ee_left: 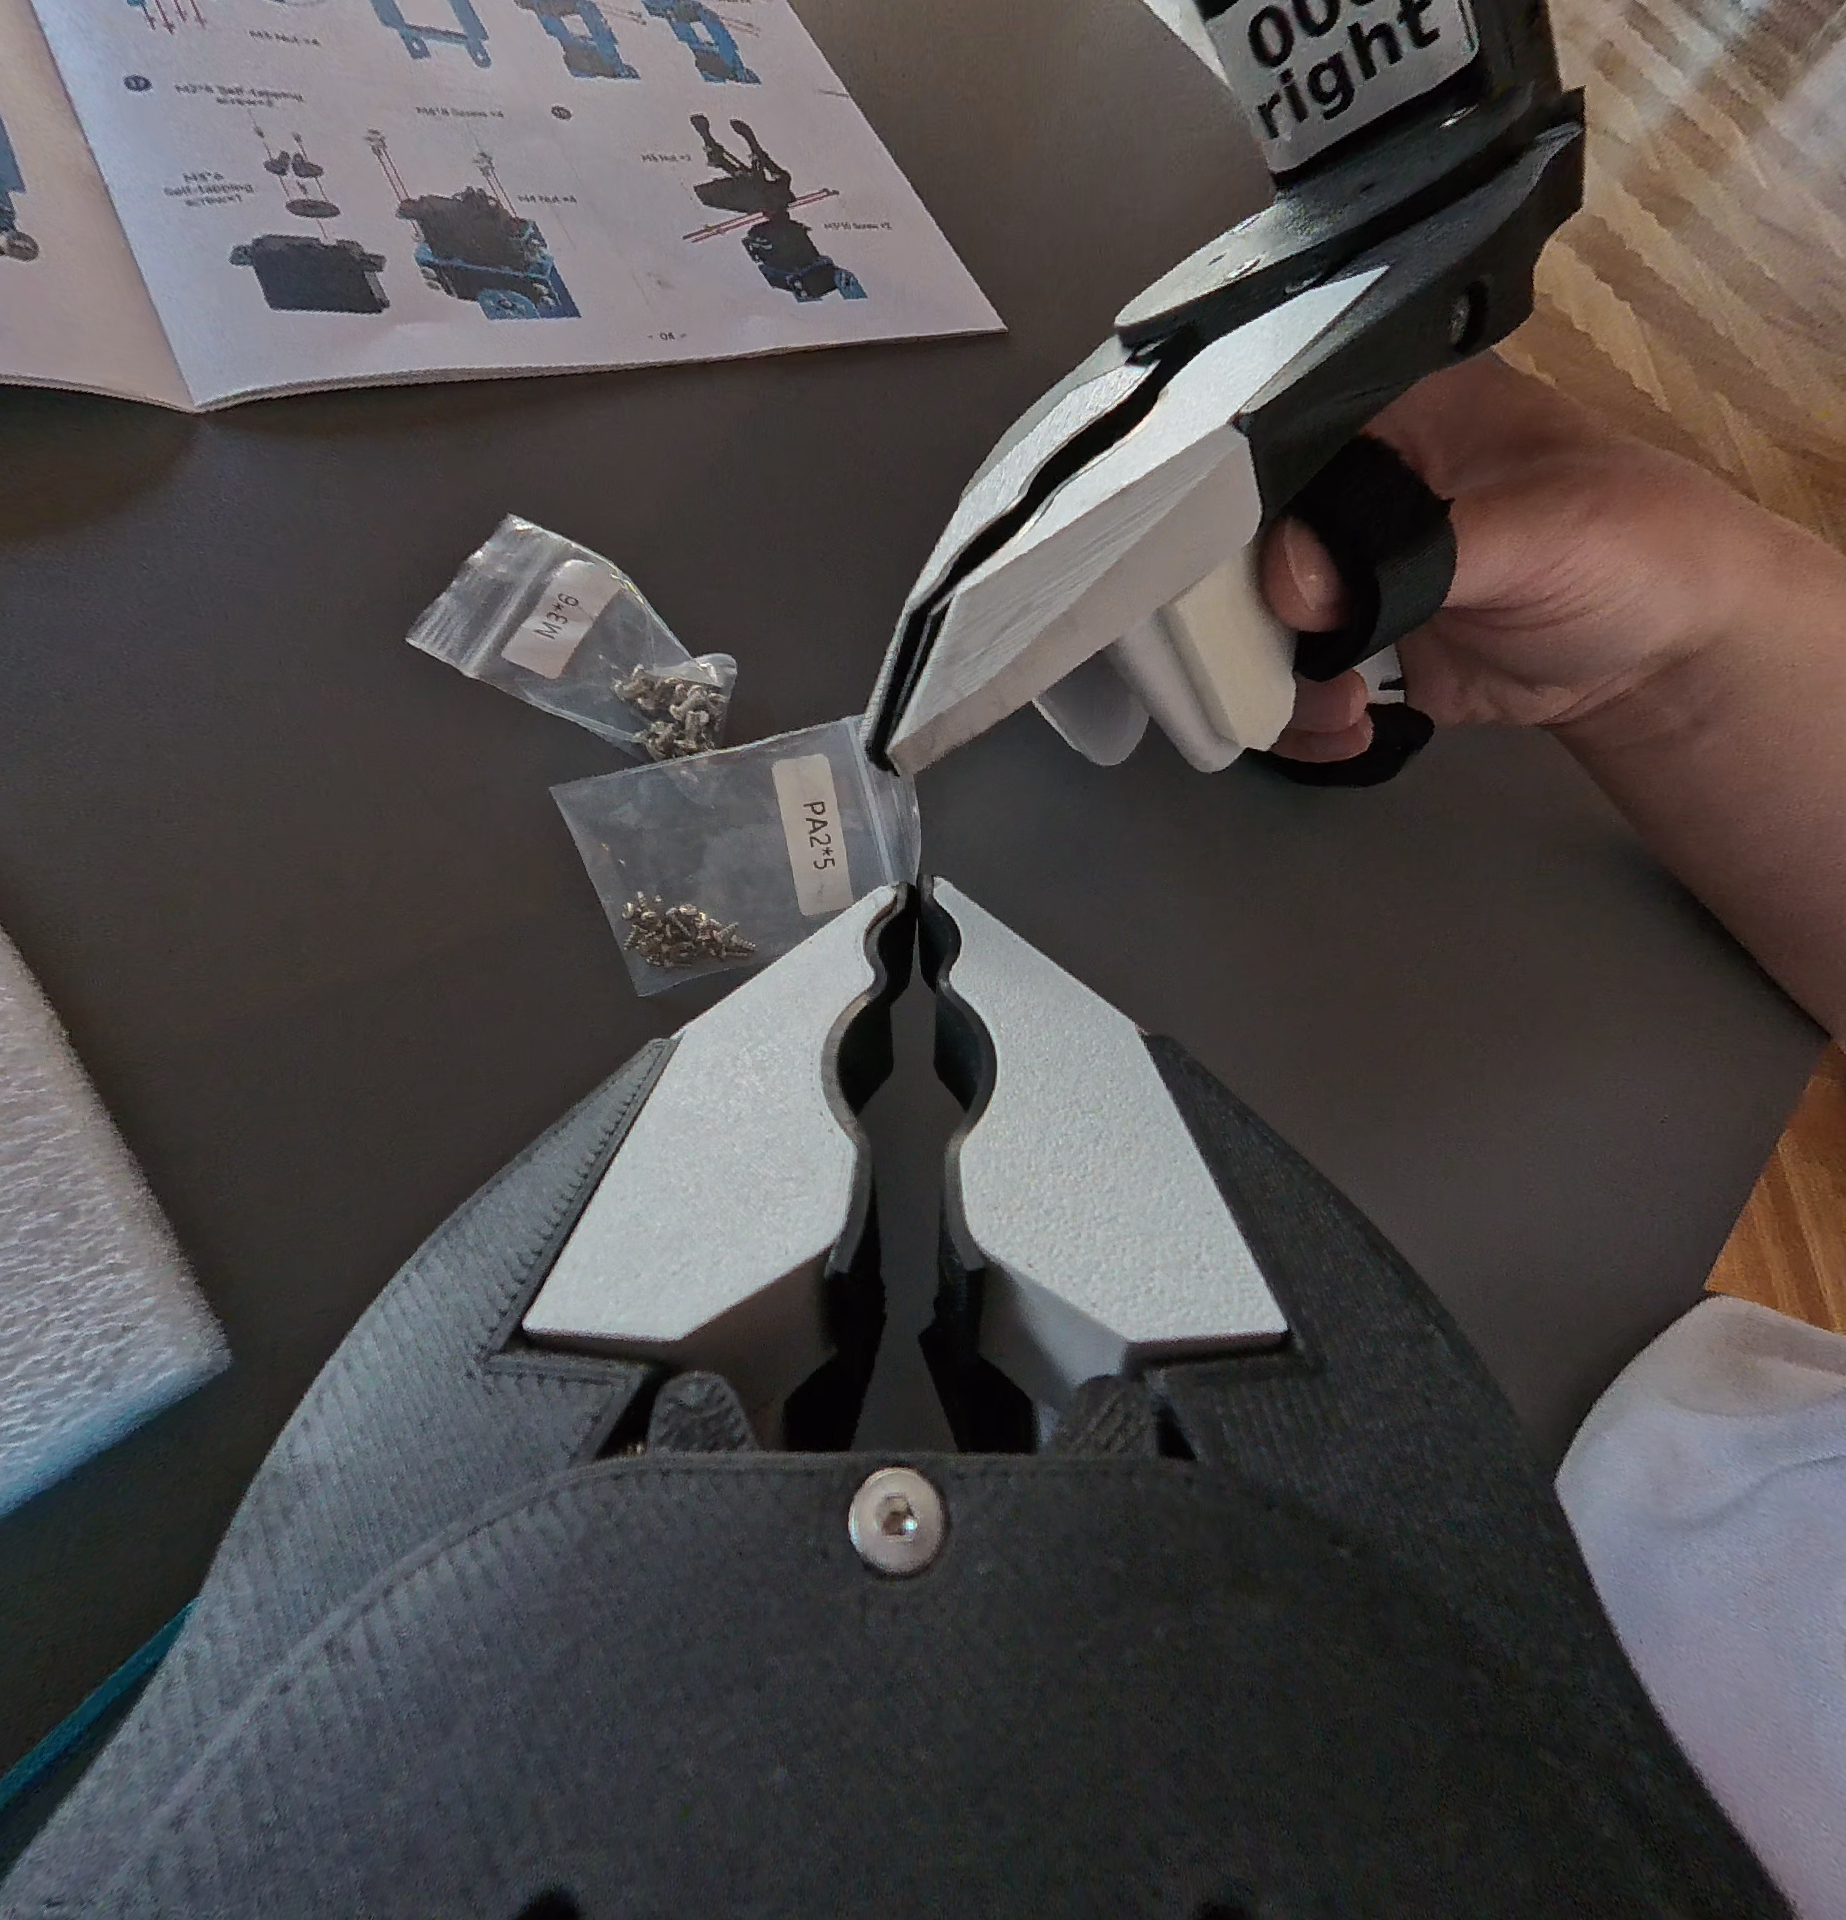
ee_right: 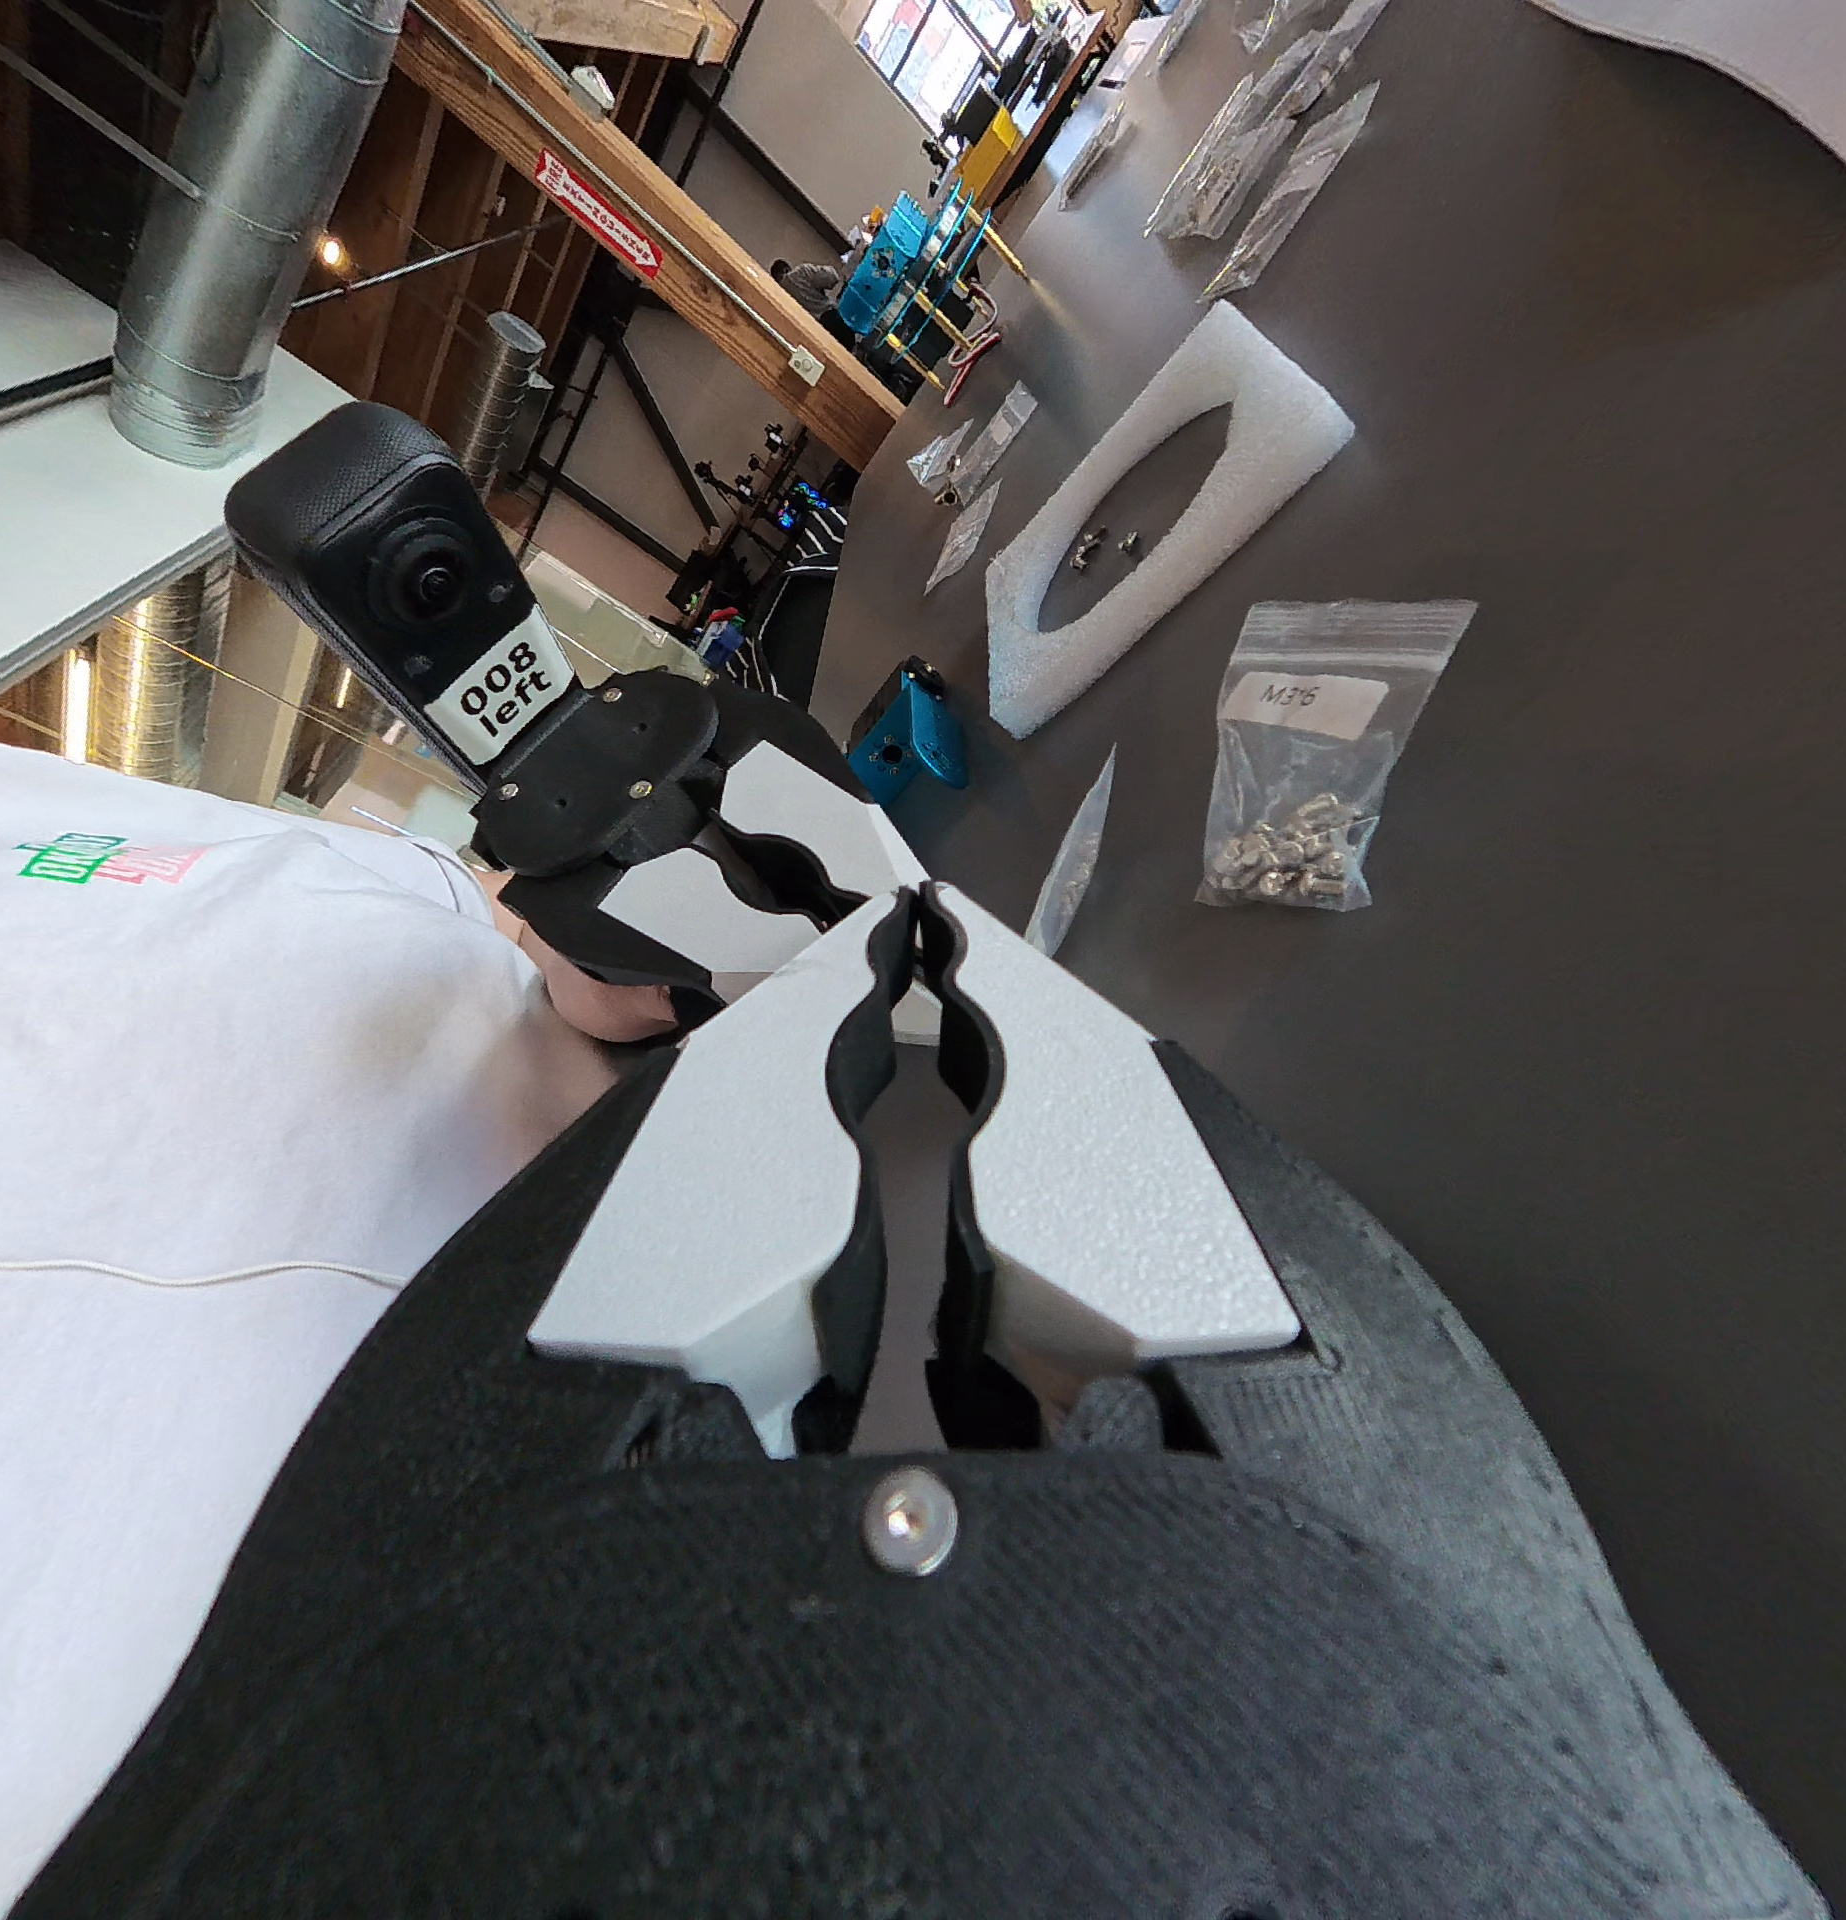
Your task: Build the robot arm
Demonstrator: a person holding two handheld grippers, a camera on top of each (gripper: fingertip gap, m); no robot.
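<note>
A small clear zip bag (ee_left: 721, 862) with tiny screws and a white label hangs just above the dark grey table (ee_left: 275, 831). My left gripper (ee_left: 917, 896) is shut on the lower end of the bag's zip edge. My right gripper (ee_left: 883, 753) comes in from the upper right and is shut on the upper corner of the same edge. In the right wrist view the right gripper (ee_right: 919, 896) is shut, the bag (ee_right: 1075, 862) shows edge-on, and the left gripper (ee_right: 841, 896) sits just behind it. A second labelled bag of screws (ee_left: 586, 644) lies on the table beyond it and also shows in the right wrist view (ee_right: 1303, 758).
An open instruction booklet (ee_left: 483, 187) lies at the far left. A white foam block (ee_left: 57, 1195) lies at the left edge. A foam frame with an oval hole (ee_right: 1158, 499), a blue bracket (ee_right: 908, 748), a blue assembly (ee_right: 908, 281) and more bags (ee_right: 1251, 177) lie farther along the table. My two grippers' fingertips are within a few centimetres of each other. The white foam block (ee_left: 57, 1195) is about equally far from each gripper, around 12 cm.
</note>
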